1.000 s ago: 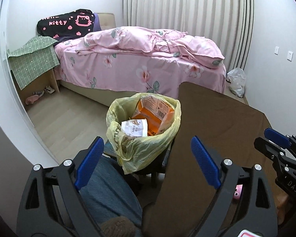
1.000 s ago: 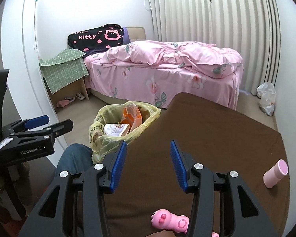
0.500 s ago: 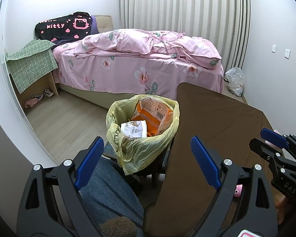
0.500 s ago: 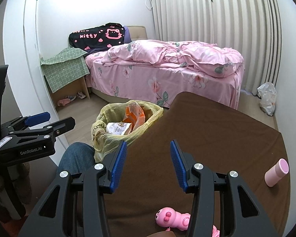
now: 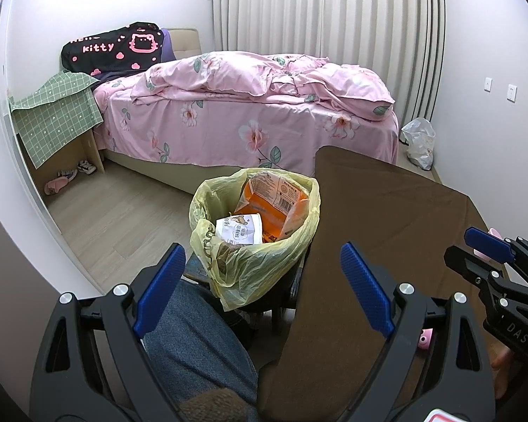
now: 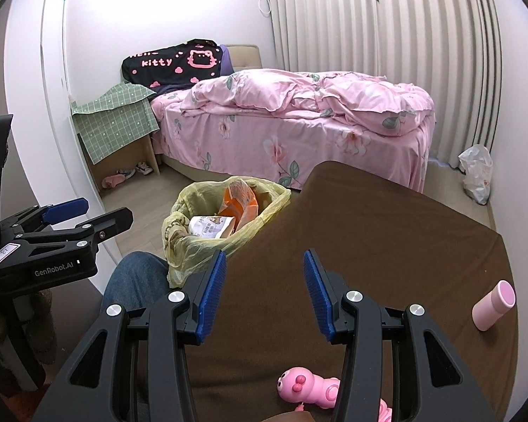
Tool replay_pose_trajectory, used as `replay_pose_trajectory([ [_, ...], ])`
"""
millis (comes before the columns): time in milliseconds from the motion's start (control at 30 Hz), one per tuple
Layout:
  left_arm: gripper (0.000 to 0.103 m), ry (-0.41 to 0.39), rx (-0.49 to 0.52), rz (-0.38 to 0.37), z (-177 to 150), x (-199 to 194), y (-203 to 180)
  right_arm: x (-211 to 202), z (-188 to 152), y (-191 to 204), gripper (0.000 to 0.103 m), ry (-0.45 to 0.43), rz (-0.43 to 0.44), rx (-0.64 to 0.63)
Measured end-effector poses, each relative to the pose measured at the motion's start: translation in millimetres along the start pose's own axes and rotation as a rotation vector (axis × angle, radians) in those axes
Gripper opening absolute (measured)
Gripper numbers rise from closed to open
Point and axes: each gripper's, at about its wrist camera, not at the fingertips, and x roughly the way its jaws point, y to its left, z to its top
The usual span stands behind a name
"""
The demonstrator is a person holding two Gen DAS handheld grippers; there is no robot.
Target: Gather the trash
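A bin lined with a yellow bag [image 5: 264, 263] [image 6: 179, 242] stands beside the brown table [image 5: 387, 218] [image 6: 387, 232]. It holds an orange wrapper [image 5: 274, 200] [image 6: 241, 200] and a white wrapper [image 5: 237, 230] [image 6: 207, 227]. My left gripper [image 5: 260, 281] is open and empty, low in front of the bin. My right gripper [image 6: 264, 292] is open and empty above the table's near edge. Each gripper shows in the other's view: the left gripper [image 6: 74, 214], the right gripper [image 5: 482, 246].
On the table lie a pink caterpillar toy [image 6: 313, 388] and a pink cylinder [image 6: 492, 304]. My jeans-clad leg [image 5: 193, 334] is below the left gripper. A pink bed [image 5: 246, 116], a green-clothed side table [image 5: 60, 116] and a white plastic bag [image 5: 419, 140] on the floor lie beyond.
Both views have drifted slightly; the bin and table sit a little lower in frame. Both grippers stay open and empty.
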Motion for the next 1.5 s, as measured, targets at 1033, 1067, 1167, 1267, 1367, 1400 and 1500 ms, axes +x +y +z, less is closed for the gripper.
replay_pose_trajectory([
  [1033, 0.085, 0.005, 0.013, -0.01, -1.2, 3.1, 3.0, 0.2, -1.6, -0.8, 0.043, 0.002, 0.001, 0.002],
  [1067, 0.085, 0.004, 0.013, -0.01, -1.2, 3.1, 3.7, 0.4, -1.7, -0.9, 0.043, 0.003, 0.001, 0.002],
  [1167, 0.085, 0.005, 0.013, -0.009, -1.3, 3.2, 2.7, 0.5, -0.9, -0.9, 0.043, 0.003, 0.0, 0.001],
  [1267, 0.085, 0.005, 0.013, -0.009, -1.4, 3.1, 2.2, 0.4, -0.8, -1.0, 0.043, 0.004, 0.001, 0.001],
  [1367, 0.085, 0.005, 0.013, -0.008, -1.6, 3.0, 1.6, 0.4, -1.3, -0.9, 0.043, 0.004, 0.0, 0.0],
  [1400, 0.085, 0.004, 0.013, -0.009, -1.6, 2.9, 2.3, 0.4, -0.4, -1.0, 0.043, 0.003, 0.001, 0.001],
  [1500, 0.085, 0.003, 0.012, -0.008, -1.6, 3.2, 1.9, 0.4, -0.2, -0.8, 0.043, 0.004, 0.001, 0.001],
])
